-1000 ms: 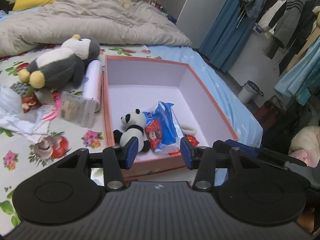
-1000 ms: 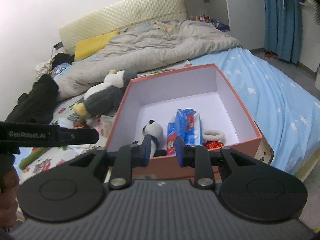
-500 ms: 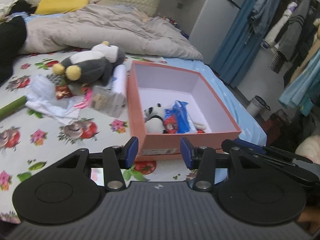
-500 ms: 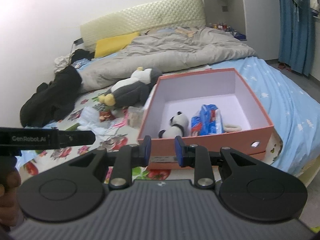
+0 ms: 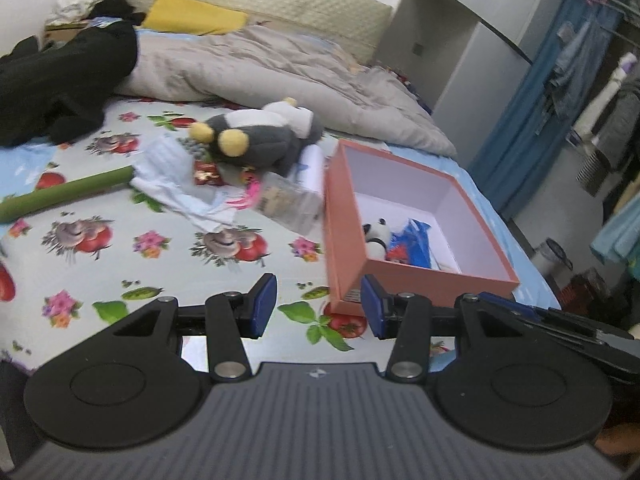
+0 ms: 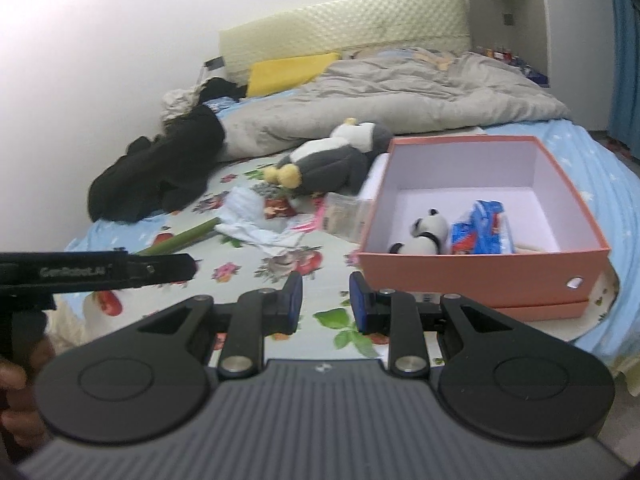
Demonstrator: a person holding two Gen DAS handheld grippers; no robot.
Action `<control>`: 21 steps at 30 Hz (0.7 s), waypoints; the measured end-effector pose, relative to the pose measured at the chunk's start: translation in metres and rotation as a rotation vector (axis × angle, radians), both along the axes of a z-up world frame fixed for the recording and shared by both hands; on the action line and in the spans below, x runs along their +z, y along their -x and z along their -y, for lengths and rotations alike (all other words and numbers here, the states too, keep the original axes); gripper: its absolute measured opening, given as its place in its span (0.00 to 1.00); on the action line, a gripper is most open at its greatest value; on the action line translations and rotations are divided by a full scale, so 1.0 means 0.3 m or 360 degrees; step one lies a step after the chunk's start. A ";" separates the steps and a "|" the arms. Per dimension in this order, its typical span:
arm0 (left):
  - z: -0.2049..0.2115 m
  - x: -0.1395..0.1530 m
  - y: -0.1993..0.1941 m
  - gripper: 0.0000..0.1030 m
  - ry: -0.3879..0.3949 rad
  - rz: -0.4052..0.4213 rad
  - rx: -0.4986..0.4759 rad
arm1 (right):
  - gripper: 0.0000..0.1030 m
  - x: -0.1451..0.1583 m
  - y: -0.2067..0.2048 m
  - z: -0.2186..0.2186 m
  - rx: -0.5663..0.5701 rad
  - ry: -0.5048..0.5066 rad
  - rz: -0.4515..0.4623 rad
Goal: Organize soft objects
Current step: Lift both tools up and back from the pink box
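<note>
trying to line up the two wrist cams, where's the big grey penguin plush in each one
Left wrist view: the penguin plush lies upper centre, up and left of the pink box.
Right wrist view: the penguin plush lies centre, just left of the pink box's far corner.
Shared landmark: the small panda toy inside the box.

We are viewing the bed over both grippers. The box (image 6: pixel 480 276) is sitting ahead and right of the right gripper (image 6: pixel 326 300), with the small panda (image 6: pixel 424 234) and a packet (image 6: pixel 478 228) lying inside, panda left of packet. The penguin plush (image 5: pixel 256 140) is lying ahead of the left gripper (image 5: pixel 318 306), left of and behind the box. The quilt (image 5: pixel 280 76) is lying farther behind it.
</note>
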State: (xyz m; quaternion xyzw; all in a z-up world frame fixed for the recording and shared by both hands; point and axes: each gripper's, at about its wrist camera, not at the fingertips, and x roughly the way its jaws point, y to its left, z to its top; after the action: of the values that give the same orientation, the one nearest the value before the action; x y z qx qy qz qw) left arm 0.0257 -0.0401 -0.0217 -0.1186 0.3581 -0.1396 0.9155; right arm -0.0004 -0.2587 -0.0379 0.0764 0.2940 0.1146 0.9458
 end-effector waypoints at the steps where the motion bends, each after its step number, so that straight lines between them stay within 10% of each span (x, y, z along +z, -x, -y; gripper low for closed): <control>1: -0.016 -0.003 0.008 0.51 0.0010 0.0001 0.0023 | 0.28 0.000 0.007 -0.009 0.0024 -0.0002 0.0017; 21: -0.154 -0.035 0.099 0.51 0.0071 0.0017 0.0192 | 0.28 -0.038 -0.001 -0.106 0.0199 0.0018 -0.0036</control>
State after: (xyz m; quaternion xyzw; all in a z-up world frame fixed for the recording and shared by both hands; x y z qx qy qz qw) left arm -0.0041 0.0060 -0.0323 -0.1596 0.3423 -0.0930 0.9213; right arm -0.0002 -0.2269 -0.0493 0.0539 0.3094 0.1709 0.9339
